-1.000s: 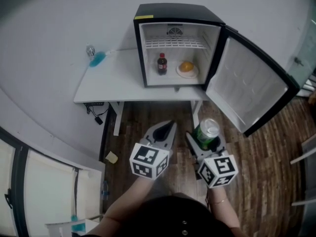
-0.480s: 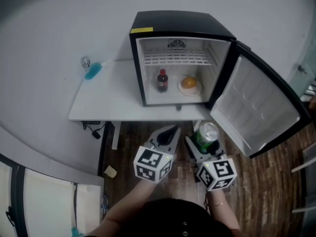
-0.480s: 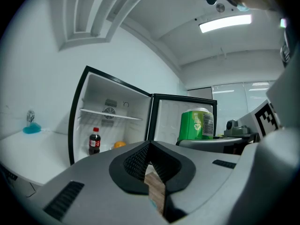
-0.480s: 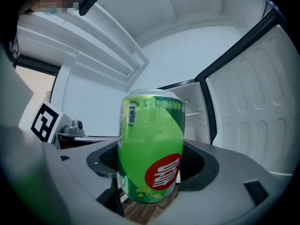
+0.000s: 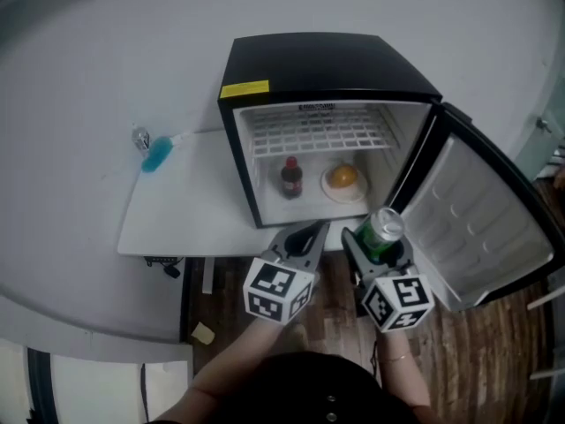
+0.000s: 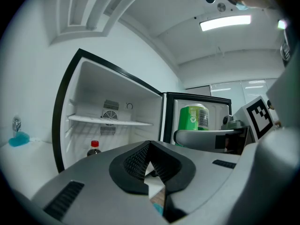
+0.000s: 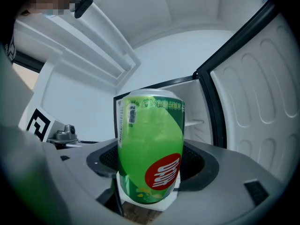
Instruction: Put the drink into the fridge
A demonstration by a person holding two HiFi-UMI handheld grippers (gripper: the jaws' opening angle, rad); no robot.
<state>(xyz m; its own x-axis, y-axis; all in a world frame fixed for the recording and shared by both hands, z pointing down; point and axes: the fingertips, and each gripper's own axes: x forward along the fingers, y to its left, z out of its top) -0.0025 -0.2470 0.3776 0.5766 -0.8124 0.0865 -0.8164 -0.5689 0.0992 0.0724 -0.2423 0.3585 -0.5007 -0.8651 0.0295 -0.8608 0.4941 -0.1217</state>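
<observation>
A green drink can (image 7: 150,146) with a red mark stands upright between the jaws of my right gripper (image 5: 381,241), which is shut on it; the same can (image 5: 380,232) shows just in front of the open fridge's lower right corner. The small black fridge (image 5: 327,64) stands on a white table (image 5: 181,201), its door (image 5: 481,228) swung out to the right. Inside it are a dark bottle with a red cap (image 5: 290,178) and an orange thing on a plate (image 5: 343,180). My left gripper (image 5: 305,237) is shut and empty, level with the table's front edge, left of the can.
A wire shelf (image 5: 322,131) spans the fridge's upper part. A blue spray bottle (image 5: 155,153) lies at the table's far left by the wall. Wooden floor (image 5: 494,352) lies below the door, and the table's legs and cables are under its left side.
Both grippers and my head have moved forward toward the fridge. The can has come from over the floor to the fridge's opening, held throughout.
</observation>
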